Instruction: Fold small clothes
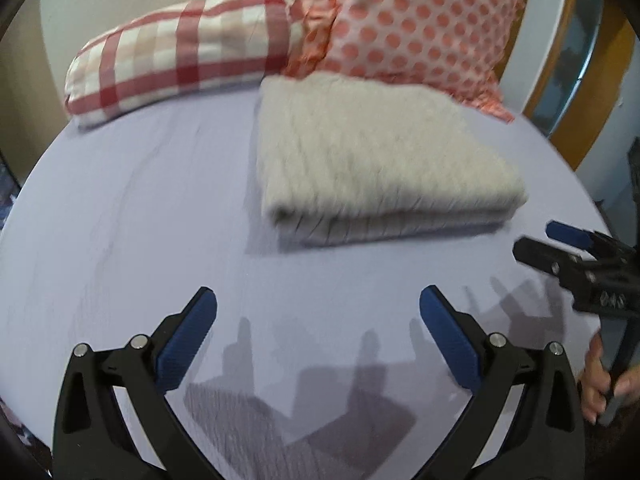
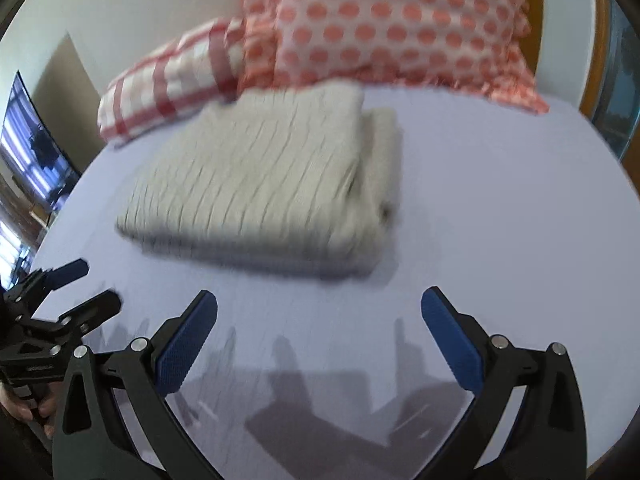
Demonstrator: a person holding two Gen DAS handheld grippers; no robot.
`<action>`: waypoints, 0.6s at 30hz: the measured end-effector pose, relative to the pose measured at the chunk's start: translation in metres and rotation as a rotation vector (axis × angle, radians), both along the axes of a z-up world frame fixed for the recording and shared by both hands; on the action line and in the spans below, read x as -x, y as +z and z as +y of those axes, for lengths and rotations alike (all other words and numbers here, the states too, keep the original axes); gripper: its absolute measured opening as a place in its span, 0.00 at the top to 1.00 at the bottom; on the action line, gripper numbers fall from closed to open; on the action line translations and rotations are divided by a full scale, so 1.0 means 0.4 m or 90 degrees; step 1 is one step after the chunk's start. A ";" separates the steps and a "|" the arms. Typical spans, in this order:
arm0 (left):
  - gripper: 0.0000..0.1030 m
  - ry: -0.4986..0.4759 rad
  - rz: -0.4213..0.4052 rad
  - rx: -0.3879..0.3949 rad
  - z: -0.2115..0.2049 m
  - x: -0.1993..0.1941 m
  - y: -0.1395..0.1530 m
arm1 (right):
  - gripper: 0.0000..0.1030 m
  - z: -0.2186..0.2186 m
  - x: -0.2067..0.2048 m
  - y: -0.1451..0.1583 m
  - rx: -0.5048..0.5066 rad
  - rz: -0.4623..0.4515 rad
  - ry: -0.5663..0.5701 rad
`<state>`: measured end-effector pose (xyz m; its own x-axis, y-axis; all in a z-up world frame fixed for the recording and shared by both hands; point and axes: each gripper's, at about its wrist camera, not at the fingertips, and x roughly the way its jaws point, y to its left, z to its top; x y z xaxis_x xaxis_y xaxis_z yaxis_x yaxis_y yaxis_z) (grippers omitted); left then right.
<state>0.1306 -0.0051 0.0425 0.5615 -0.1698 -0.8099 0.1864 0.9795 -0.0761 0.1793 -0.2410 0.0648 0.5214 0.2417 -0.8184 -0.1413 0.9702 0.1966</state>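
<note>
The folded cream knit sweater (image 1: 372, 160) lies on the lilac bedsheet (image 1: 120, 220), while left gripper (image 1: 318, 312) and right gripper (image 2: 319, 312) hang above with jaws wide, holding nothing.

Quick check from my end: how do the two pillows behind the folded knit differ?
The checked pillow carries a red-and-white grid; the dotted pillow has coral spots on pale fabric. The checked pillow lies low and flat on the sheet; the dotted pillow stands taller. The dotted pillow meets the cream knit at its far edge; the checked pillow sits left of it. Both share red-and-white tones.
</note>
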 end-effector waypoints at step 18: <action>0.02 0.042 0.030 -0.059 -0.008 0.000 -0.065 | 0.01 0.058 0.044 -0.062 0.105 0.010 -0.016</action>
<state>0.1306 -0.0083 0.0166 0.5295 -0.0569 -0.8464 0.1191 0.9929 0.0077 0.1618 -0.2180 0.0402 0.5125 0.0900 -0.8540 -0.1145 0.9928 0.0358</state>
